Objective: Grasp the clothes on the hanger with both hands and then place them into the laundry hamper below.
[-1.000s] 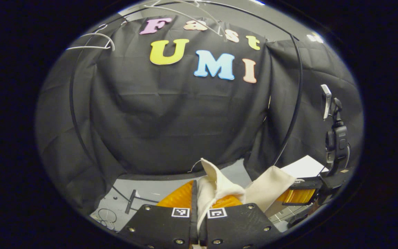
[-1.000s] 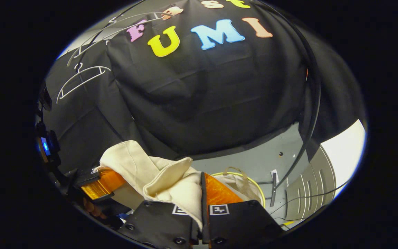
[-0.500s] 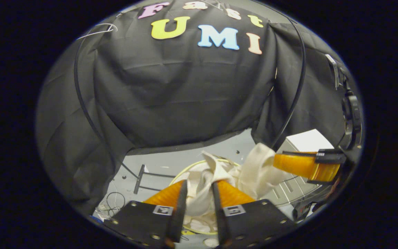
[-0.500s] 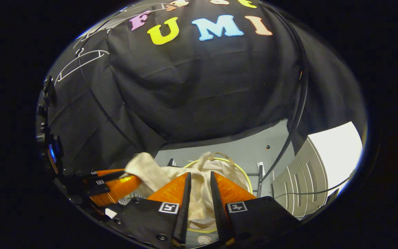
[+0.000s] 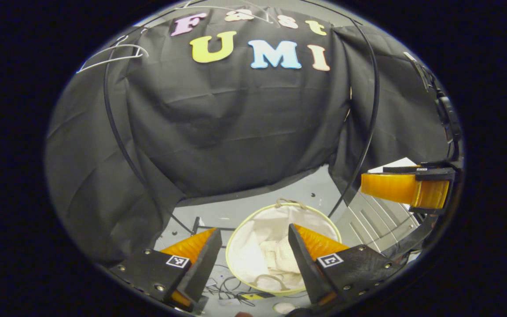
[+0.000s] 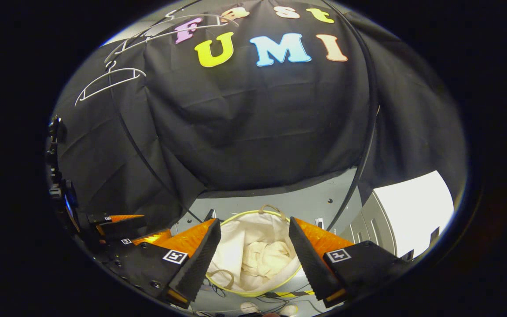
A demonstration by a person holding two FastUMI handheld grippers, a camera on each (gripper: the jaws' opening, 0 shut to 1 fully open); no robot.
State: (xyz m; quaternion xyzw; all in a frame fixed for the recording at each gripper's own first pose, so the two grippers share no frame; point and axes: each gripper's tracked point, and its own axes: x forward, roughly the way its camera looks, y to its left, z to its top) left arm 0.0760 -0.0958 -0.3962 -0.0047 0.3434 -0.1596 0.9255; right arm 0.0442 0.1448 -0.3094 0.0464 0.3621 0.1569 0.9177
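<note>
Clothes (image 6: 266, 259): cream bundle lying crumpled at the bottom of the laundry hamper (image 6: 253, 214), which stands on the grey floor (image 6: 306, 200) below both tools. Left gripper (image 5: 251, 259) and right gripper (image 6: 253, 259): jaws spread wide, holding nothing, poised above the hamper's rim. Step judged: release done, placement apparently complete; next move calls only for lifting both grippers clear, minding the bare hangers (image 6: 108, 81) overhead.

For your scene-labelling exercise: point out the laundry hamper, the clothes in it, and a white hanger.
laundry hamper (image 6: 236, 214): right gripper view, on its far rim.
clothes (image 6: 266, 259): right gripper view, middle of the crumpled heap.
white hanger (image 6: 109, 82): right gripper view, on its shoulder bar.
</note>
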